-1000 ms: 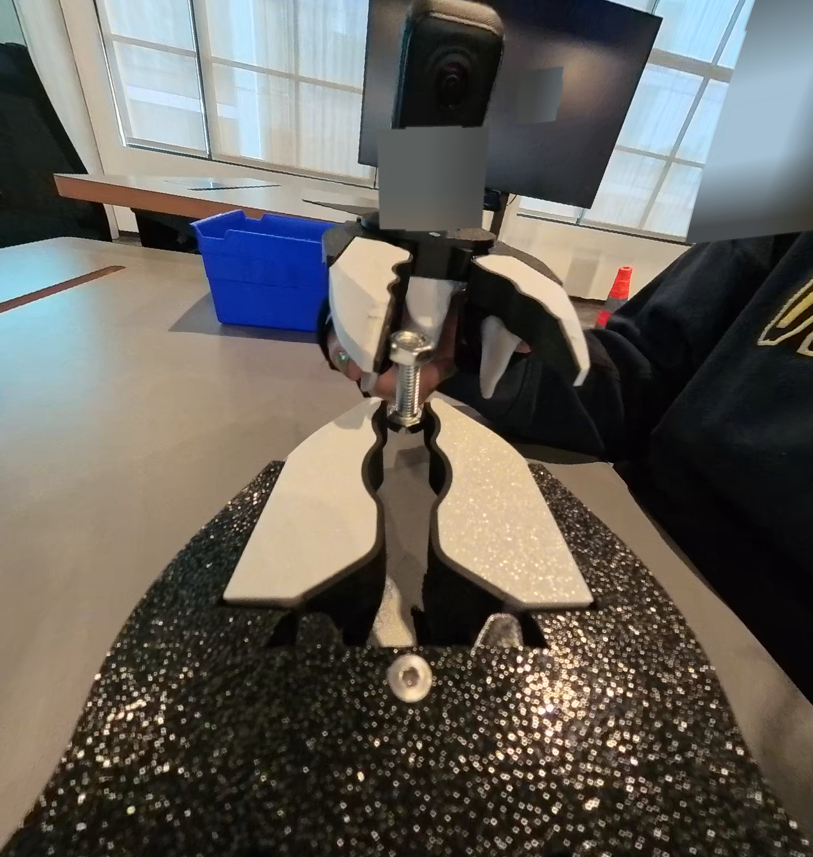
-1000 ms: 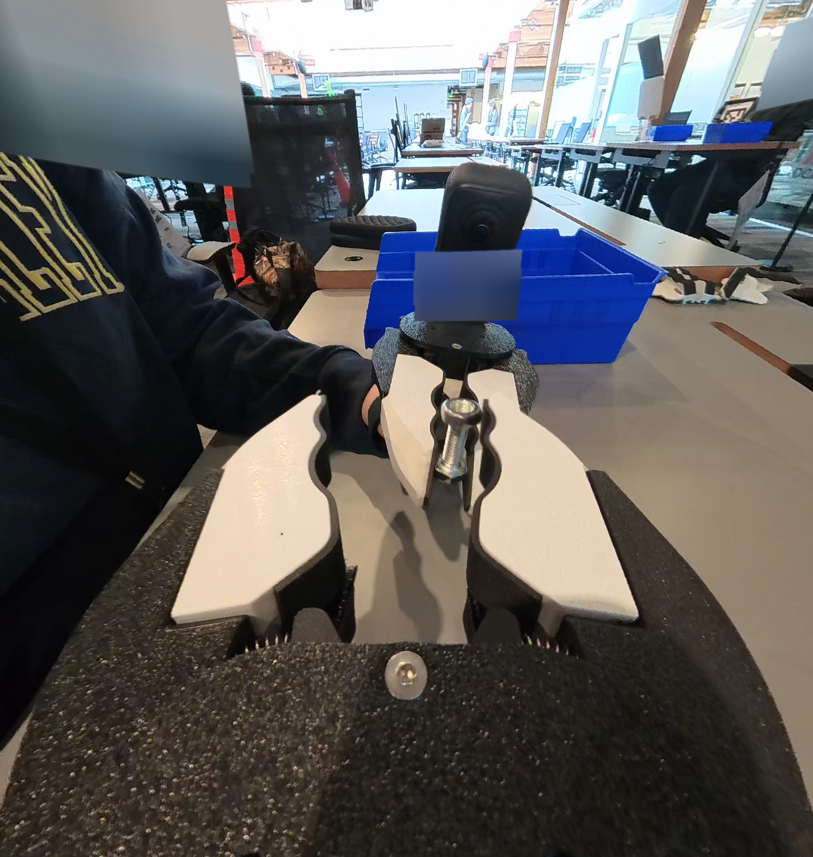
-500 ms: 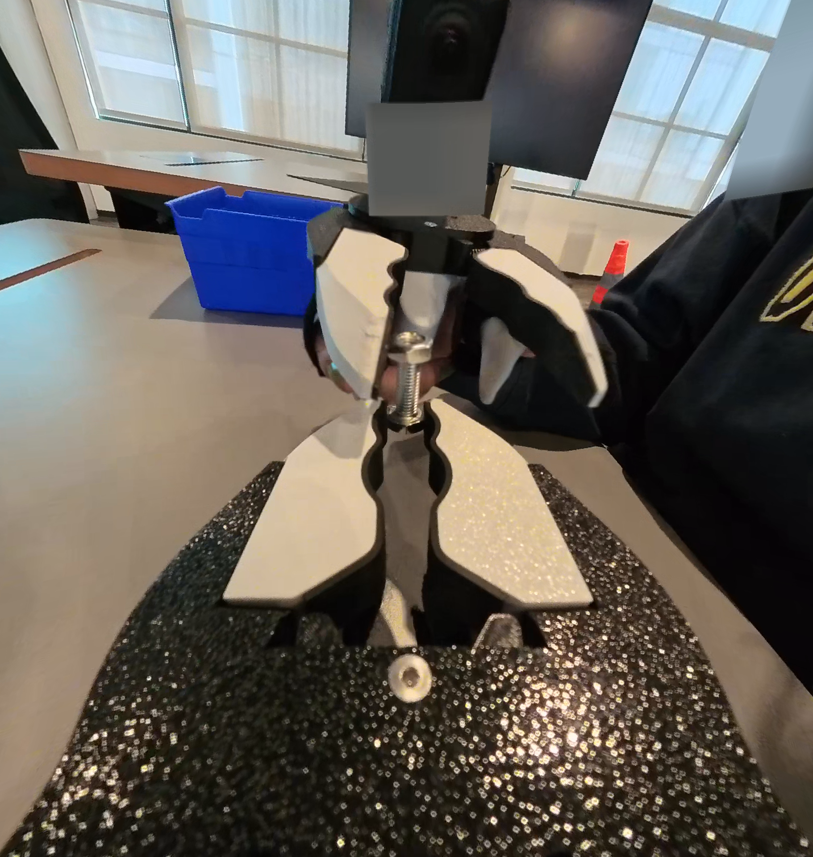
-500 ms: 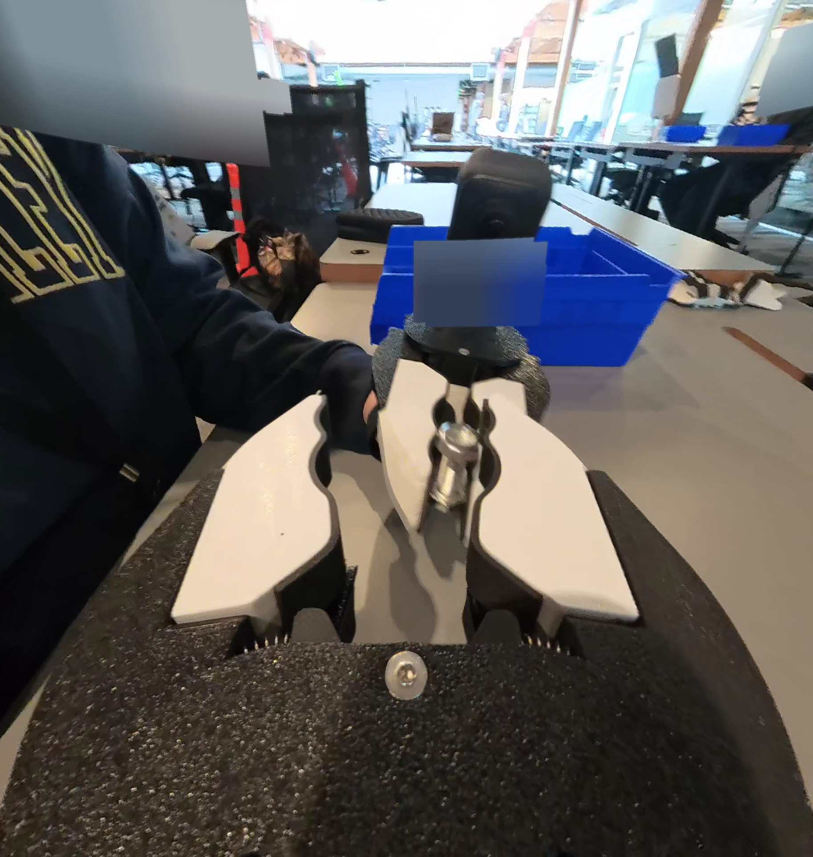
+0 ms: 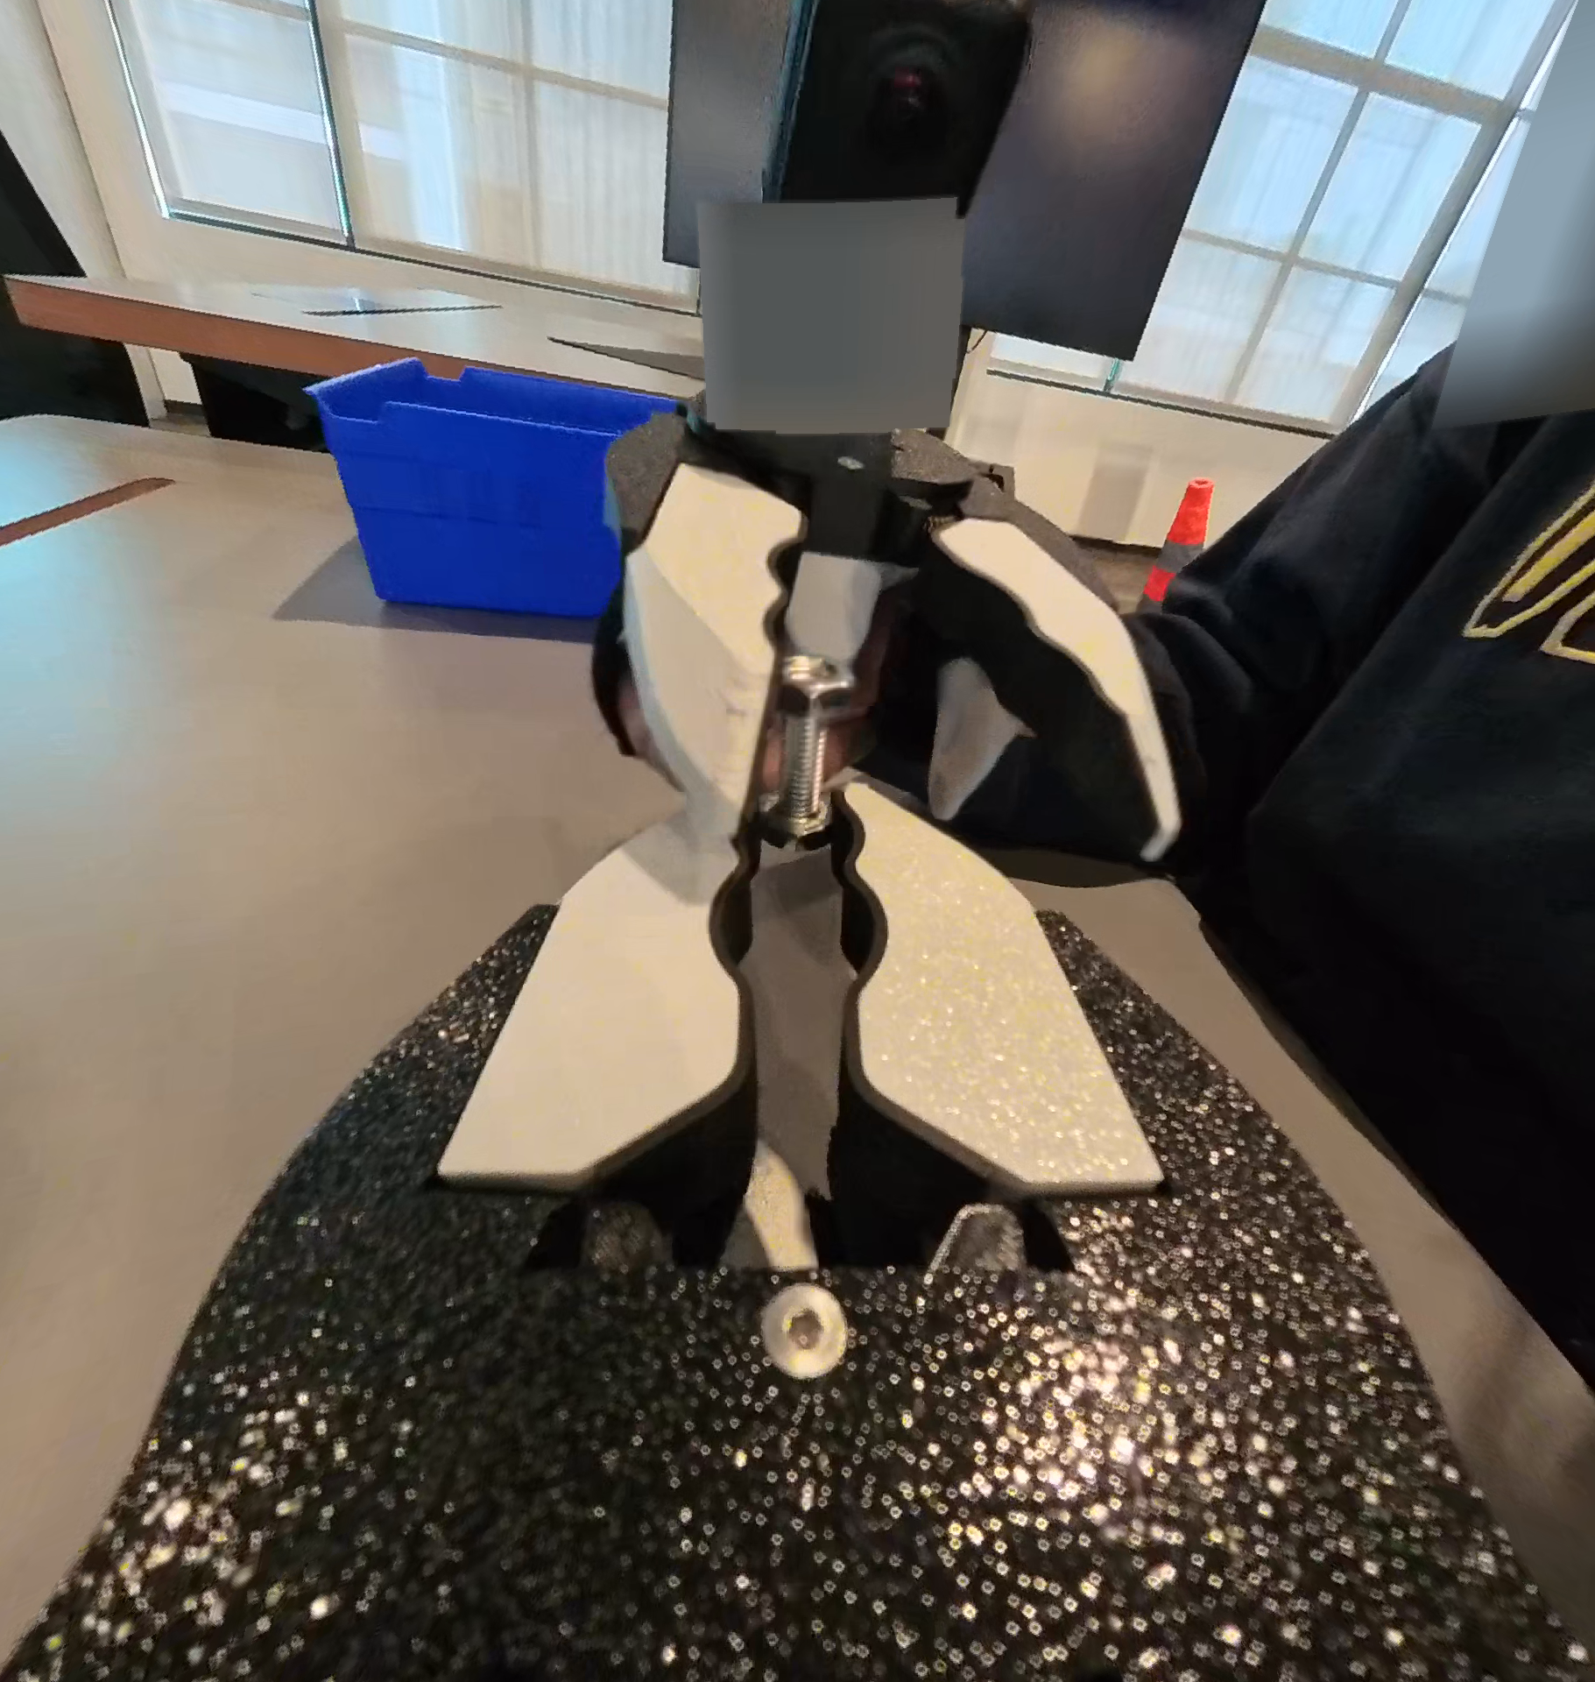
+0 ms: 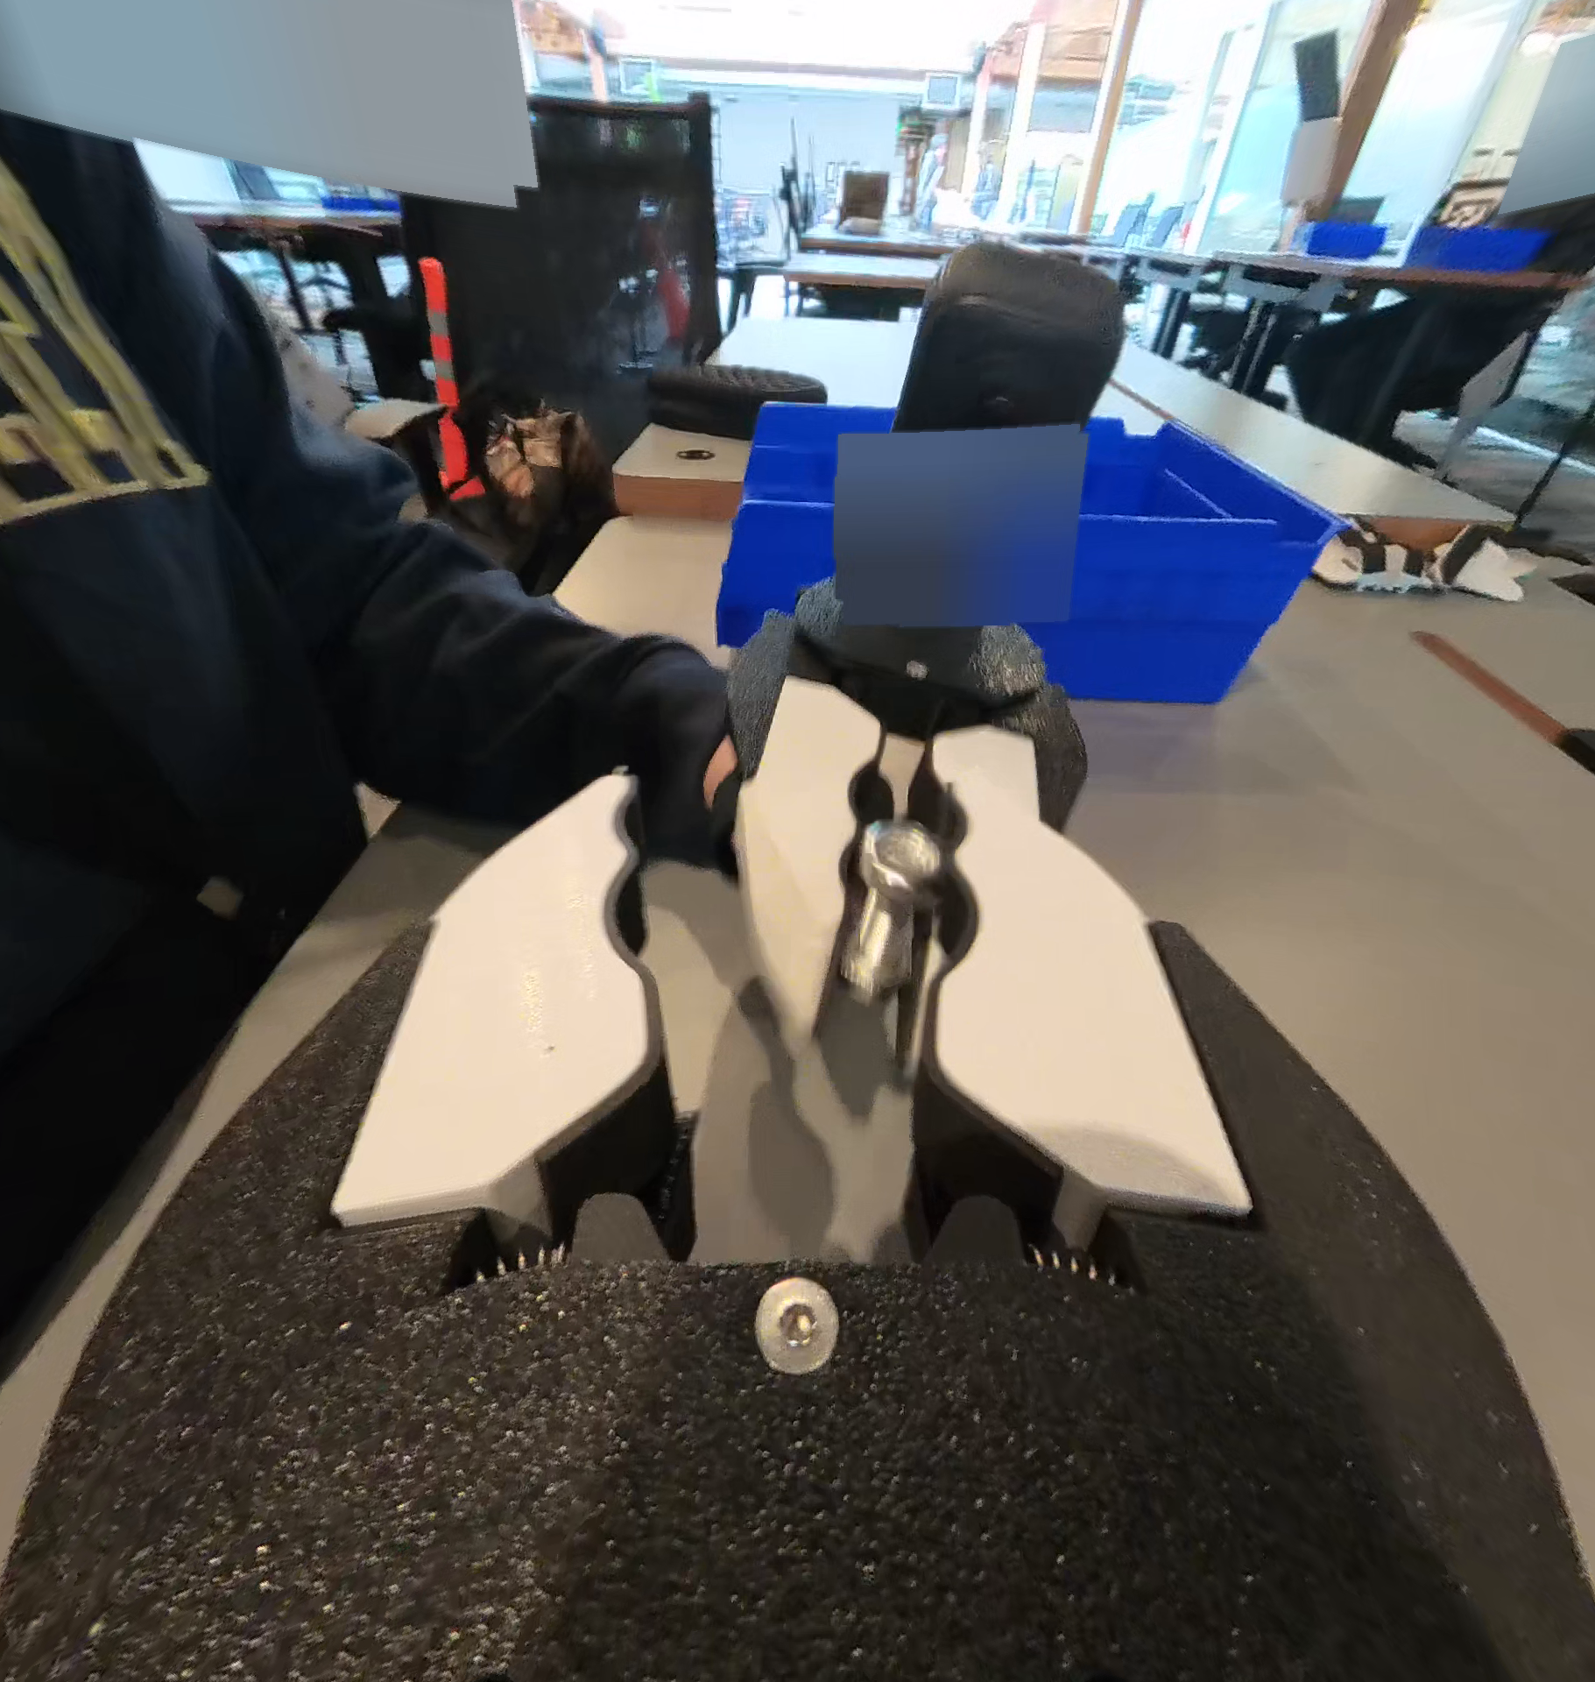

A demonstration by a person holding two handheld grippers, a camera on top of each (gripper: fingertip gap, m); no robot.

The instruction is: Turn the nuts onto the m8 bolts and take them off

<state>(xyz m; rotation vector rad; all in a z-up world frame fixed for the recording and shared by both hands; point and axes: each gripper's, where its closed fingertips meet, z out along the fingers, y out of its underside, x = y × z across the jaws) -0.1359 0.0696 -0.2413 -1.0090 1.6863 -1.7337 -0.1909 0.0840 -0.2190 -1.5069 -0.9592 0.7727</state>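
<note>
Above the grey desk (image 5: 184, 819), the left gripper (image 5: 789, 842) has its jaws pinching the lower end of the bolt (image 5: 807, 755), where a nut (image 5: 798, 824) seems to sit. The right gripper (image 6: 780, 874) is spread, one finger beside the head. If its jaws close off-centre, they could tilt the bolt or knock it loose.

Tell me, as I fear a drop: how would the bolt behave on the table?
The bolt looks solid steel: probably stiff, heavy for its size. Its round shank would likely roll on the smooth table, curving around the wider head. The left gripper pinches only its lower end, so it may pivot.
</note>
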